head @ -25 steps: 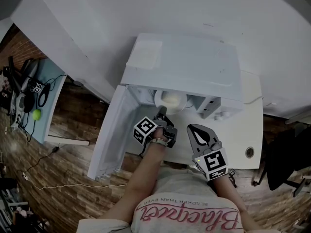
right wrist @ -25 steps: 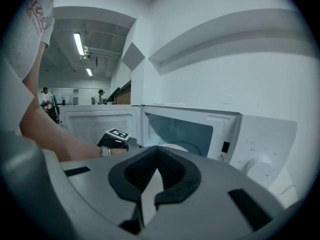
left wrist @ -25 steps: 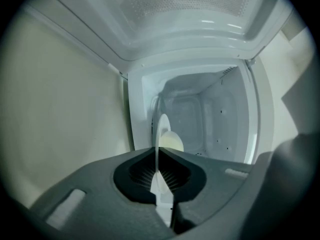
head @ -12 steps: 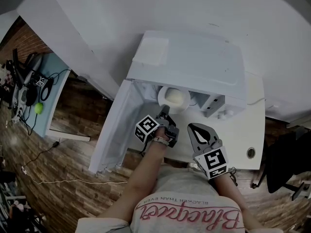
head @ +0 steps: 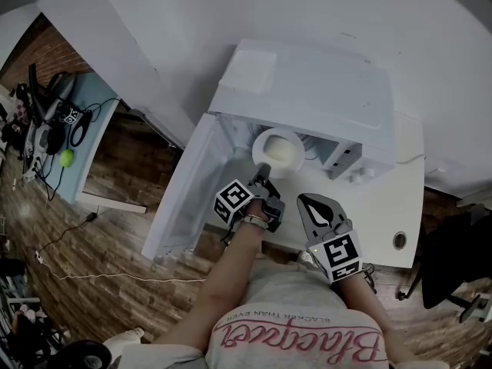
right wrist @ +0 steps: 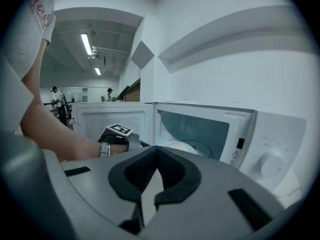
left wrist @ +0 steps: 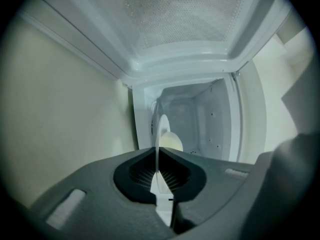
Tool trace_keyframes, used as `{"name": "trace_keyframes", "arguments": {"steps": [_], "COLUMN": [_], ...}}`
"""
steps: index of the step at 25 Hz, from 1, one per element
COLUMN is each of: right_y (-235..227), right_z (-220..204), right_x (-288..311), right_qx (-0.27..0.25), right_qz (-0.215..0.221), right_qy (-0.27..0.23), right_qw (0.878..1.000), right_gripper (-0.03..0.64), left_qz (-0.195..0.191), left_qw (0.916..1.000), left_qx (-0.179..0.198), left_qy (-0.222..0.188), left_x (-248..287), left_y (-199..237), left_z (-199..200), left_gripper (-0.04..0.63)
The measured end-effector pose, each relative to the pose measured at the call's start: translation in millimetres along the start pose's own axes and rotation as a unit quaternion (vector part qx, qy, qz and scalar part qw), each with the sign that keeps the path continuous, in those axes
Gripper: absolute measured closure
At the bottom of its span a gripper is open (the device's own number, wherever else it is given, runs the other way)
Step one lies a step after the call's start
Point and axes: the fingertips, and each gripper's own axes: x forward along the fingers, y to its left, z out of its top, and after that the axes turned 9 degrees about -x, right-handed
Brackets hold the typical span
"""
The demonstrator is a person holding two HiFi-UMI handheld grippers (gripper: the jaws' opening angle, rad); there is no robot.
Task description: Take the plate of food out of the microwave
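We clamp left gripper (head: 262,171) on plate (head: 278,151) rim at microwave (head: 307,91) mouth for pulling out; right gripper (head: 306,203), closed empty, waits before microwave

A big white wall (head: 231,21) stands behind the white worktop (head: 388,206). The brown wooden plank floor (head: 54,237) has a thin white cable (head: 100,277) lying on it. A light blue table (head: 96,152) is at the left and a black chair (head: 450,260) at the right. Long bright ceiling lights (right wrist: 86,44) shine far off.
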Motion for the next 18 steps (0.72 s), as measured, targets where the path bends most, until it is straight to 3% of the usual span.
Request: {"name": "trace_keyframes", "arguments": {"steps": [18], "right_y": [18], "right_z": [0], "right_x": [-12], "right_qx": [0.006], "right_qz": [0.02], "right_qy": [-0.017], "right_qw": [1.0], "right_gripper": [0.612], "left_qz": [-0.011], "left_qw": [0.9998], "left_qx": [-0.007], "left_qy": [-0.013], "left_x": [-47], "left_y": [-3], "left_z": [-12], "left_gripper": [0.583]}}
